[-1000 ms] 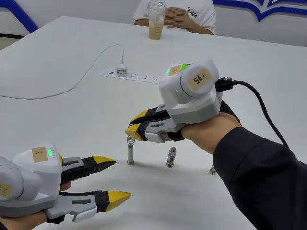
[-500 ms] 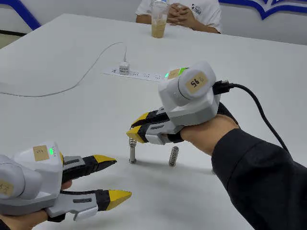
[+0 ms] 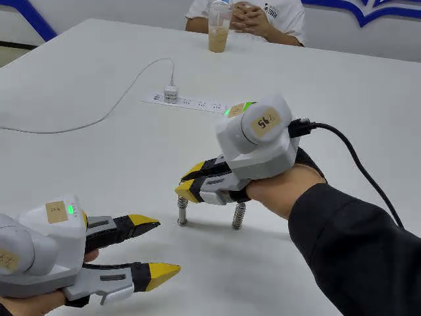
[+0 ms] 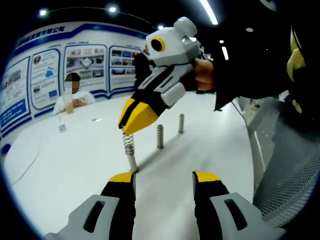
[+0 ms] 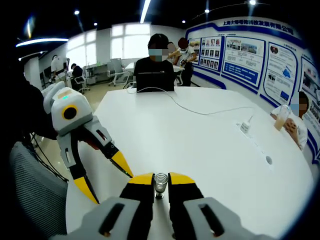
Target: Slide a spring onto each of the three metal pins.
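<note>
- The right tongs point(image 5: 161, 178) are clenched on a spring point(image 5: 160, 184), which sits between their 2 yellow tips.
- In the left gripper view the lower coils of the spring are around the top of pin 1 point(image 4: 132, 162). Its upper end is at the tips of the right tongs.
- Pin 1 stands upright on the white worktop point(image 3: 99, 164), directly under the right tongs.
- The left tongs point(image 3: 164, 247) are released, with the 2 jaws spread and nothing between them. In the head view they hang low over the worktop, well apart from pin 1. They are on the wearer's side of it and to its left, with the tips pointing toward it.
- Pin 2 point(image 4: 160, 145) stands upright near pin 1, to its right in the head view. A second spring point(image 4: 159, 131) is already around its upper part.
- Pin 3 point(image 4: 181, 123) stands beyond pin 2, farther again from pin 1. It is too small to tell whether it carries a spring.
- A black cable point(image 3: 355, 155) leaves the rear of the right tongs, above a dark sleeve point(image 3: 355, 250).
- A power strip point(image 3: 187, 103) lies well beyond pin 1. A white cable point(image 3: 112, 108) runs from it toward the left.
- At the worktop's far edge stands a cup point(image 3: 218, 29), just beside a seated person's clasped hands point(image 3: 253, 16).
</note>
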{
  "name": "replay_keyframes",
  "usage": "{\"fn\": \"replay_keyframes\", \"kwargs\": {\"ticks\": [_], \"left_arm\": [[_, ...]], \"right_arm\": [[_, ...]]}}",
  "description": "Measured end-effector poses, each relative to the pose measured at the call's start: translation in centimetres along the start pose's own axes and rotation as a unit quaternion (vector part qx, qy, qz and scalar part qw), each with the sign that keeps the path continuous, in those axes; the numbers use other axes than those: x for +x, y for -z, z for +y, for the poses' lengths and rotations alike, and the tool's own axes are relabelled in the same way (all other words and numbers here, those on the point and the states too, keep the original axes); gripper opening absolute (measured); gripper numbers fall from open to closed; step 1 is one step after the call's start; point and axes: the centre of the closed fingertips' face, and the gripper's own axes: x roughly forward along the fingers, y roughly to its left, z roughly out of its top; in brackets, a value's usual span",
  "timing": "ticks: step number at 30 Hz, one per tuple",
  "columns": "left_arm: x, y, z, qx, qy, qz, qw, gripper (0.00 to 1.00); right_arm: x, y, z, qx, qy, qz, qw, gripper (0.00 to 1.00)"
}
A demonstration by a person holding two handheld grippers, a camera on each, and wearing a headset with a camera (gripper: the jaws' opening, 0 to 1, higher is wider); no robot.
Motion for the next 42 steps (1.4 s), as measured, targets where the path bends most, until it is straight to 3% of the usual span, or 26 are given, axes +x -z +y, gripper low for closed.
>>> {"fn": "replay_keyframes", "kwargs": {"ticks": [42], "left_arm": [[0.0, 0.8, 0.2, -0.007, -0.002, 0.005, 1.0, 0.46]], "right_arm": [[2.4, 3.3, 0.4, 0.001, -0.006, 0.038, 0.9992, 0.12]]}}
